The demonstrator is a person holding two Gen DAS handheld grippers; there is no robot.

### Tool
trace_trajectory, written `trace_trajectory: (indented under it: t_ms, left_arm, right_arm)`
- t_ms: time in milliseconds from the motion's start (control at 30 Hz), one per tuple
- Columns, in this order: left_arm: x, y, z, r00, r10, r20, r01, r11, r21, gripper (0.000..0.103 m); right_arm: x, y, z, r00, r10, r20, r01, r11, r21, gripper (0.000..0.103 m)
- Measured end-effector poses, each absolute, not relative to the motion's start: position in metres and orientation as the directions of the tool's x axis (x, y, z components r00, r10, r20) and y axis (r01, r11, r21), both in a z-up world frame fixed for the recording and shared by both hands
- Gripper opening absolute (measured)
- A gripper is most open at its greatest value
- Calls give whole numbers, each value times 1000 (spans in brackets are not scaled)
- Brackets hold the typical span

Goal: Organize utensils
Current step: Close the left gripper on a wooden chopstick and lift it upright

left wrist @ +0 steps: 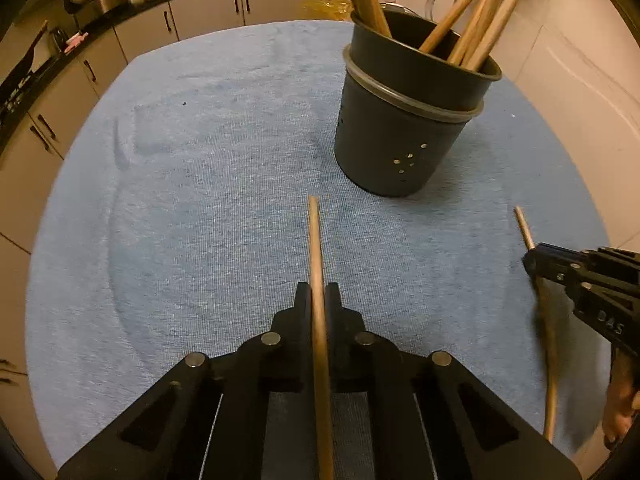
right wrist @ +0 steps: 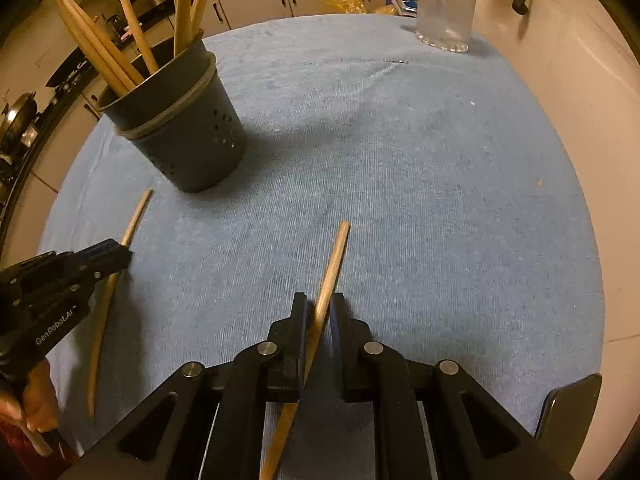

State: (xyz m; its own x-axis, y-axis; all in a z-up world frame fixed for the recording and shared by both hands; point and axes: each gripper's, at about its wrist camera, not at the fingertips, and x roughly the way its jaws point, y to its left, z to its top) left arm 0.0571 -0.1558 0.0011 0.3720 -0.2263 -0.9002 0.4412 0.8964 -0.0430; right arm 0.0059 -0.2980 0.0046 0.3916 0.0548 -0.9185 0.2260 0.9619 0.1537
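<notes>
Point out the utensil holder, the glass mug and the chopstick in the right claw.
utensil holder (right wrist: 192,140): right wrist view, on its perforated dark side wall.
glass mug (right wrist: 446,4): right wrist view, on its clear body.
chopstick (right wrist: 334,264): right wrist view, on the shaft ahead of the right claw.

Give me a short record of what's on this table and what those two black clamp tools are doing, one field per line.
Surface: blue towel spread over the table
Holder: dark round utensil holder, upright, several wooden chopsticks standing in it
Left gripper: shut on one wooden chopstick
Right gripper: shut on another wooden chopstick
Chopstick tips: both point roughly toward the holder, neither inside it yet
Also present: clear glass mug at the far edge
Loose chopsticks on towel: none seen
</notes>
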Motion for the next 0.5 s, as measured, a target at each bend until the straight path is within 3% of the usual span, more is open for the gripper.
trace_trajectory:
  t_ms: [267, 500]
  left_arm:
    - [35, -130, 32, 435, -336, -835, 454, 883, -119, 6]
    - [1, -95, 94, 554, -425, -715, 441, 879, -182, 6]
  right_arm:
    - [1, -287, 17, 473, 142, -869, 207, 941, 267, 7]
    - [-36, -272, 77, 684, 140, -716, 134, 940, 312, 7]
